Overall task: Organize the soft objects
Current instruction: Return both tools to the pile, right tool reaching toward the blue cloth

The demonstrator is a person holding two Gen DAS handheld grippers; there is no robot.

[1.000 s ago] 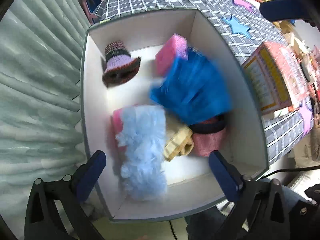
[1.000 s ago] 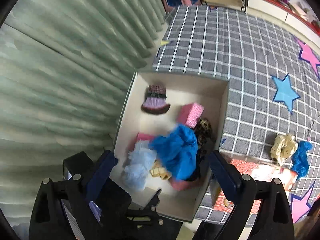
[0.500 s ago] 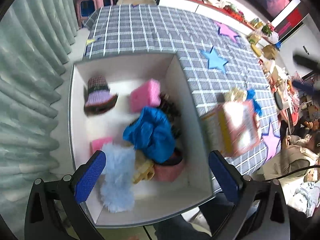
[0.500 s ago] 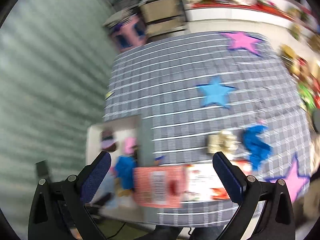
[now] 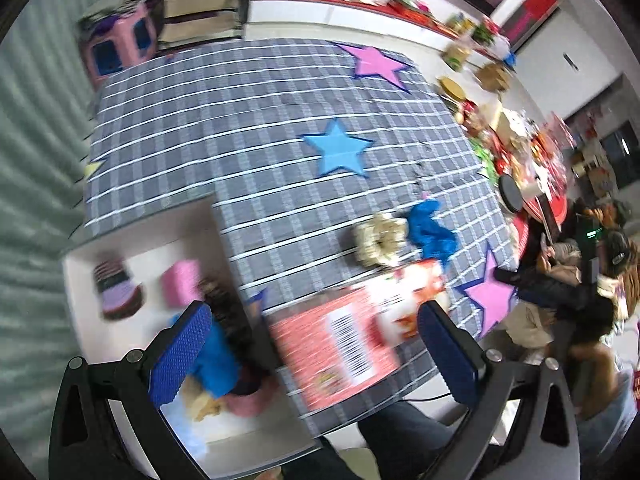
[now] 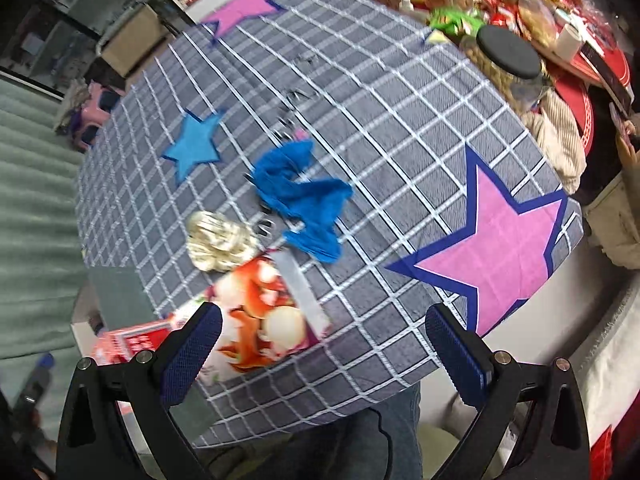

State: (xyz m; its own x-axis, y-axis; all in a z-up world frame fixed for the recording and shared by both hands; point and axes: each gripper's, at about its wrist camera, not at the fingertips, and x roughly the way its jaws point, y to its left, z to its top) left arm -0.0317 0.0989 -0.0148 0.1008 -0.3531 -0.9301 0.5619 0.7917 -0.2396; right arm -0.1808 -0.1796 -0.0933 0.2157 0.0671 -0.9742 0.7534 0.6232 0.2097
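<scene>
A crumpled blue cloth [image 6: 304, 204] and a cream scrunchie [image 6: 218, 240] lie on the checked tablecloth; both also show in the left wrist view, the cloth [image 5: 430, 230] and the scrunchie [image 5: 380, 240]. A white box [image 5: 80, 308] at the table's left edge holds several soft items, among them a pink sponge [image 5: 182, 288], a striped knit hat [image 5: 116, 290] and a blue cloth [image 5: 218, 354]. My left gripper [image 5: 316, 354] is open and empty above the box edge. My right gripper [image 6: 320, 352] is open and empty above the table's front edge.
A red printed carton [image 5: 352, 336] lies beside the box, near the scrunchie; it also shows in the right wrist view [image 6: 256, 312]. Jars and food packs [image 6: 508, 56] crowd the far right. People sit at the right [image 5: 580, 280]. A curtain [image 5: 32, 160] hangs left.
Both grippers have lifted away from the box and swung right toward the table. The view now takes in the blue cloth and scrunchie on the tablecloth.
</scene>
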